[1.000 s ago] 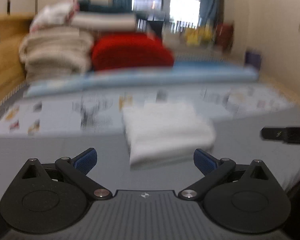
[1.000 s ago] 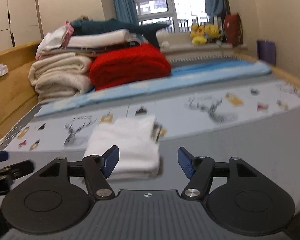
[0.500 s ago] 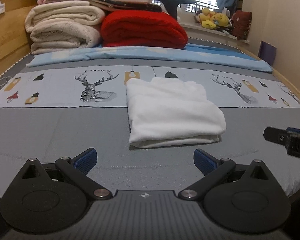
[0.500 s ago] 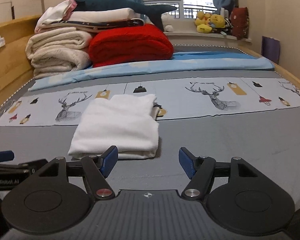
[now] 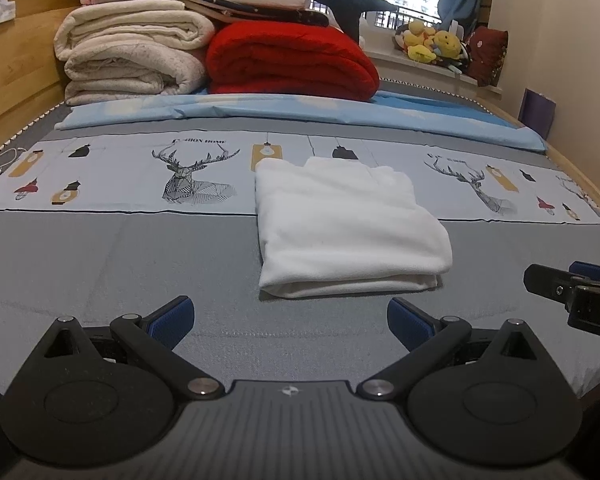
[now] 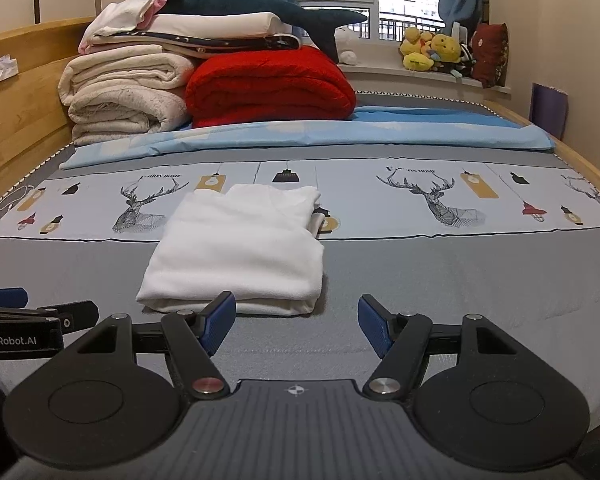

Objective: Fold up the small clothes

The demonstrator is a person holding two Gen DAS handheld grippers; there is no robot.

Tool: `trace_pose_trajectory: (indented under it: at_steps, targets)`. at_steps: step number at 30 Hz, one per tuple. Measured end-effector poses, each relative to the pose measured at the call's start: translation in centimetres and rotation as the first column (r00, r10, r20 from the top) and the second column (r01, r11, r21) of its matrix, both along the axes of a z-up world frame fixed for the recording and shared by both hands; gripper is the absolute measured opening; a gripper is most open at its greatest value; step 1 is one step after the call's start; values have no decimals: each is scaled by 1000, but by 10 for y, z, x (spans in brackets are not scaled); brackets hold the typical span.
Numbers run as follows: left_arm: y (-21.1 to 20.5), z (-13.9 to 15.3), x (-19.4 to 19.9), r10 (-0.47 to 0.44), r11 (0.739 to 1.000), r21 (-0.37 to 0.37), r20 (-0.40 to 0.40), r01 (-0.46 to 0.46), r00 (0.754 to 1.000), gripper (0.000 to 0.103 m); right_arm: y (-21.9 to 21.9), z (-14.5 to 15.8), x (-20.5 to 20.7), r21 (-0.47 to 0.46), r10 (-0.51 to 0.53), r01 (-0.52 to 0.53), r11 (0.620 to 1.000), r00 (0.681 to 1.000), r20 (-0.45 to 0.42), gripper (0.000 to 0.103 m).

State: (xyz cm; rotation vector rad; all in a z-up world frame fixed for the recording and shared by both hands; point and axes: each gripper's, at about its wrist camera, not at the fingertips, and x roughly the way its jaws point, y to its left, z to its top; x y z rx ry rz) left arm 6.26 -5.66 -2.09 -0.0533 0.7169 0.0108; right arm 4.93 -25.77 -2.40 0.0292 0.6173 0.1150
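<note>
A white garment (image 5: 348,224) lies folded into a compact rectangle on the bed's grey sheet (image 5: 120,264); it also shows in the right wrist view (image 6: 240,252). My left gripper (image 5: 290,322) is open and empty, hovering just short of the garment's near edge. My right gripper (image 6: 296,328) is open and empty, just in front of the garment's near right corner. Each gripper shows at the edge of the other's view: the right gripper (image 5: 572,292) and the left gripper (image 6: 40,312).
Folded cream blankets (image 5: 136,60), a red blanket (image 5: 292,64) and a stack of linens with a plush shark (image 6: 260,4) sit at the bed's far end. A wooden bed frame (image 5: 12,80) runs along the left. Plush toys (image 6: 432,52) line the windowsill.
Both grippers have settled from blurred motion into a steady low pose near the garment's near edge. The folded garment has not moved. Both stay open.
</note>
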Motion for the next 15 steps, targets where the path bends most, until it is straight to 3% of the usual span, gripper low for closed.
trace_pose_trajectory:
  at_steps: [15]
  targets:
    - [1,0,0,-13,1000,-7,5,13,1000,103,4,0,1,-11,15,-15,1000,1000,-3,71]
